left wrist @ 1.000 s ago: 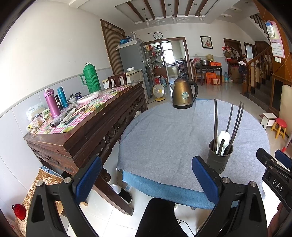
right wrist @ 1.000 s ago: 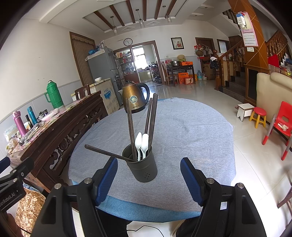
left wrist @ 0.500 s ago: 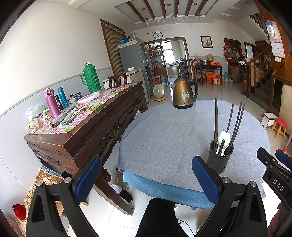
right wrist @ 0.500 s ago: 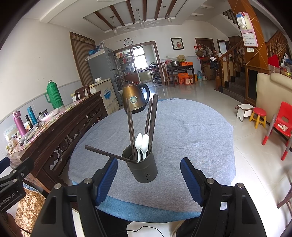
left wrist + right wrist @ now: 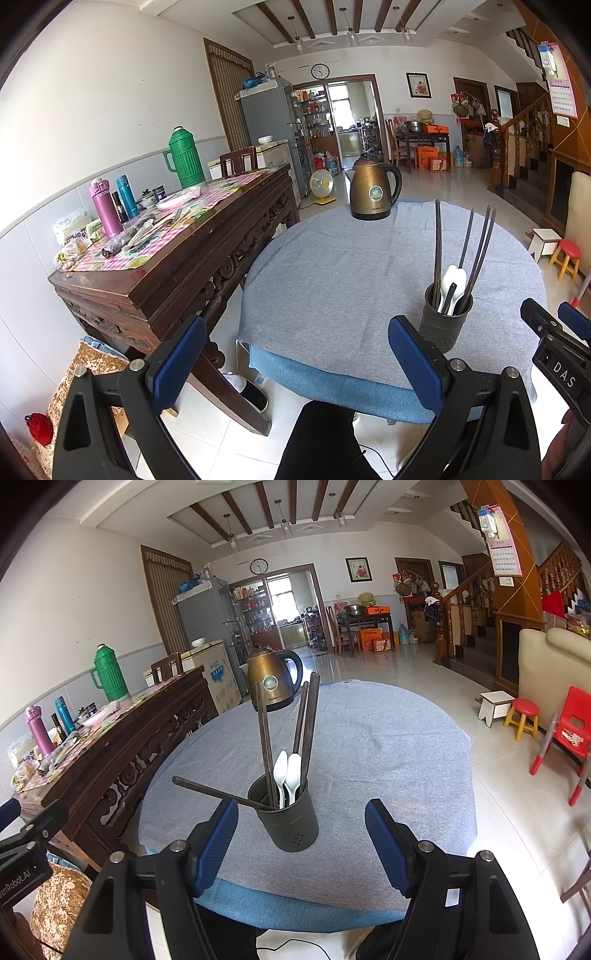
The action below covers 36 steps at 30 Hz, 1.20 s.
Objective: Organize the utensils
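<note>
A dark grey utensil holder stands near the front edge of the round table with the grey cloth. It holds several dark chopsticks and two white spoons; one chopstick leans out to the left. The holder also shows in the left wrist view. My right gripper is open and empty, just in front of the holder. My left gripper is open and empty, off the table's front left edge. The right gripper shows at the right edge of the left wrist view.
A bronze kettle stands at the table's far side. A long dark wooden sideboard with a green thermos, bottles and clutter runs along the left. Small stools and a red chair stand on the floor to the right.
</note>
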{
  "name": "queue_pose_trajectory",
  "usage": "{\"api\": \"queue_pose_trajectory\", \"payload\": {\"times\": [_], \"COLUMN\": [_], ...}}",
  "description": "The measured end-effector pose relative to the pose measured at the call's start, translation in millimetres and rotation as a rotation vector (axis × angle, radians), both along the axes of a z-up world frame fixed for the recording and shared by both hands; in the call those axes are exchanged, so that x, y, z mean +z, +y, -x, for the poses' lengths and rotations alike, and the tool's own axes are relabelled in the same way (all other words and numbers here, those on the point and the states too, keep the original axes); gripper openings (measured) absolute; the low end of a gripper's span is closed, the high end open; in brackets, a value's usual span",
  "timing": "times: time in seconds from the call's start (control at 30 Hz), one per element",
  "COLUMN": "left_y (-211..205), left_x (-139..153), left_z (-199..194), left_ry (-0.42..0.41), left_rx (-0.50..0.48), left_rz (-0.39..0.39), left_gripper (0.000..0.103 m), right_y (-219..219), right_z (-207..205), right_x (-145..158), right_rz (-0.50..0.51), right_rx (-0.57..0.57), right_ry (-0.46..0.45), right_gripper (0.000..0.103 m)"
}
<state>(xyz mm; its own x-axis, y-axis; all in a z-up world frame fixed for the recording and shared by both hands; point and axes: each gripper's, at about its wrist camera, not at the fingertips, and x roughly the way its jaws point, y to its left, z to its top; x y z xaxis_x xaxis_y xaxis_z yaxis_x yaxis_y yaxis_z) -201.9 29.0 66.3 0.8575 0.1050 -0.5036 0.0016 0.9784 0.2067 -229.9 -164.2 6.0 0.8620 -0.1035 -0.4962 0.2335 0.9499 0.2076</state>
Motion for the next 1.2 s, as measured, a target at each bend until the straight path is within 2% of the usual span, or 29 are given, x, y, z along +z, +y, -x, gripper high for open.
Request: {"api": "queue_pose_trajectory", "payload": {"times": [1.2], "left_y": [3.6], "left_x": [-4.6], "left_z": [-1.7], "left_ry": [0.017], "left_rx": [-0.003], "left_rz": [0.012], "left_gripper": [0.099], "right_y": [-4.0], "right_z": [4.1], "right_x": [3.0], "right_rz": [0.003], "right_rx": [-0.018], "right_ry": [0.001], "right_gripper": [0.075]}}
